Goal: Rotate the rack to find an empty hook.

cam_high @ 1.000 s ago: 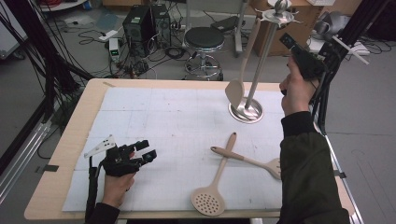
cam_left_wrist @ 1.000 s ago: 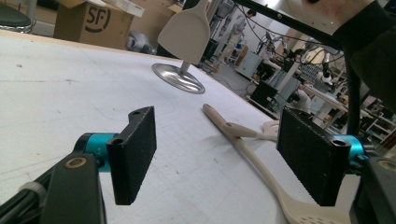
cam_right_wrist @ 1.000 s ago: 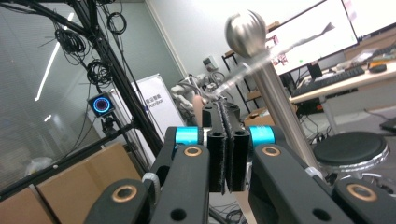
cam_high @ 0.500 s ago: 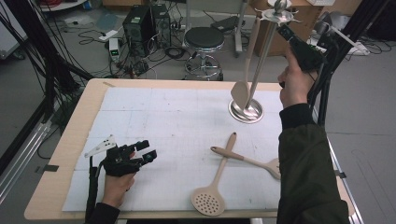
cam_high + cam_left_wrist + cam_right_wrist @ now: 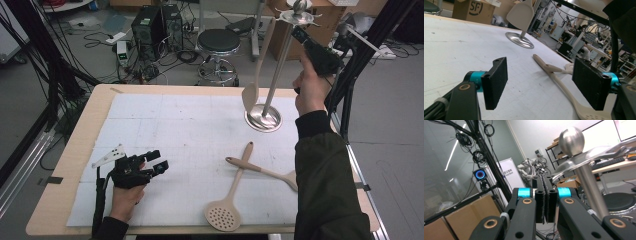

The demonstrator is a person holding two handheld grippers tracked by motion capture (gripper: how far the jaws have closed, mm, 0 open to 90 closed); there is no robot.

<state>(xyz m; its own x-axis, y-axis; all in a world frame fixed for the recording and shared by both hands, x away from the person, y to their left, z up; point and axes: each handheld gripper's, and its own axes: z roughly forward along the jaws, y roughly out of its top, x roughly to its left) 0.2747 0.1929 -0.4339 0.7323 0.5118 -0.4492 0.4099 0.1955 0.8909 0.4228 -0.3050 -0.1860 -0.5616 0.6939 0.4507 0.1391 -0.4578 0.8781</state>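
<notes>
Right gripper (image 5: pixel 299 34) raised beside top of the metal utensil stand (image 5: pixel 263 119), jaws pressed together, nothing between them. In right gripper view the closed jaws (image 5: pixel 545 200) sit just left of and below the stand's ball knob (image 5: pixel 571 138) and hook disc. A beige spatula (image 5: pixel 252 87) hangs from the stand, below and left of this gripper, blade near the round base.

Left gripper (image 5: pixel 156 162) rests low on the white mat (image 5: pixel 165 130) at the near left, jaws apart, empty. In left gripper view the slotted spoon (image 5: pixel 564 82) lies ahead of it, running toward its right jaw, crossed by another beige utensil (image 5: pixel 556 68). Stand base (image 5: pixel 519 40) is farther ahead. Both loose utensils are well apart from the right gripper.
</notes>
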